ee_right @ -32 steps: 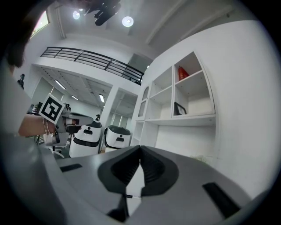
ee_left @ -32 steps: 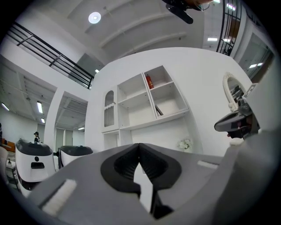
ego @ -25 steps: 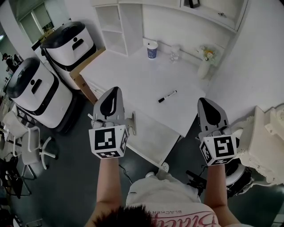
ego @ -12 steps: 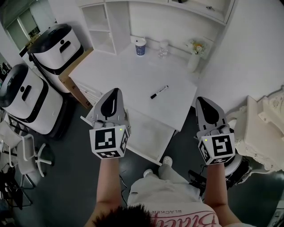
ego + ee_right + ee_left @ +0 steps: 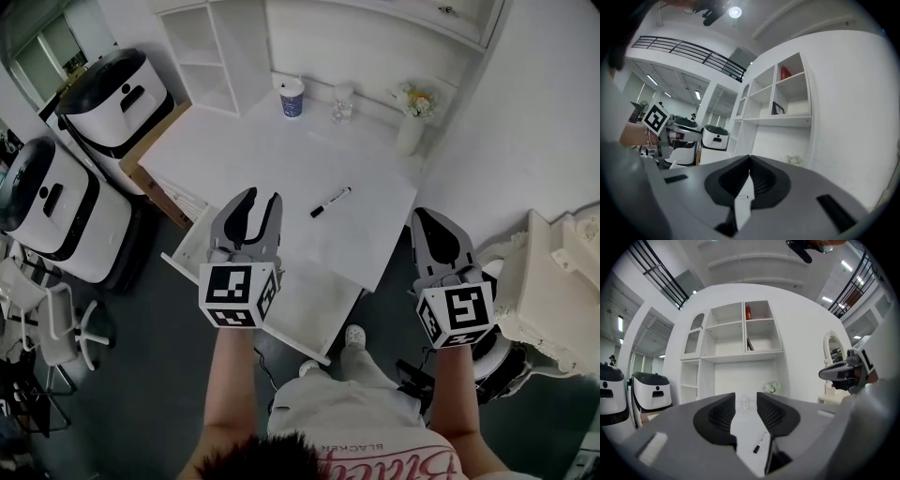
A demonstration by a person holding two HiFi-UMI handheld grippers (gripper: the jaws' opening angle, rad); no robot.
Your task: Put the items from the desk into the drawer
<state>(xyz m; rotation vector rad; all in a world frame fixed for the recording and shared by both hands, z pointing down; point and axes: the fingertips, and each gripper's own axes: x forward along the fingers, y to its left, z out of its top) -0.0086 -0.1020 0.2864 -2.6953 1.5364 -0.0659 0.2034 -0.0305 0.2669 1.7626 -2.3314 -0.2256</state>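
**Reaching for the pen, drawer already open**

The step in hand looks like the approach to the first item. The shallow white drawer (image 5: 314,298) stands pulled out from under the near edge of the white counter (image 5: 281,159). No item has gone into it yet. The part of the drawer that shows is bare; its left end is hidden under the left hand-held gripper (image 5: 260,199).

The black-and-white marker pen (image 5: 330,202) lies flat on the counter, just right of and beyond that gripper, untouched. The left hand-held gripper's jaws have just been opening and now stand partly apart with nothing held. In the left gripper view the pen shows through the gap, farther off on the counter. The right hand-held gripper (image 5: 429,217) hangs off the counter's right side with its jaws closed together on nothing.

The next move probably calls for lowering the parted jaws over the pen, across its barrel, then closing on it.

At the far edge stand three more things:

- A blue-and-white paper cup (image 5: 292,97), whose contents cannot be made out.
- A clear drinking glass (image 5: 343,101), which looks empty.
- A white vase (image 5: 409,136), which holds pale flowers.
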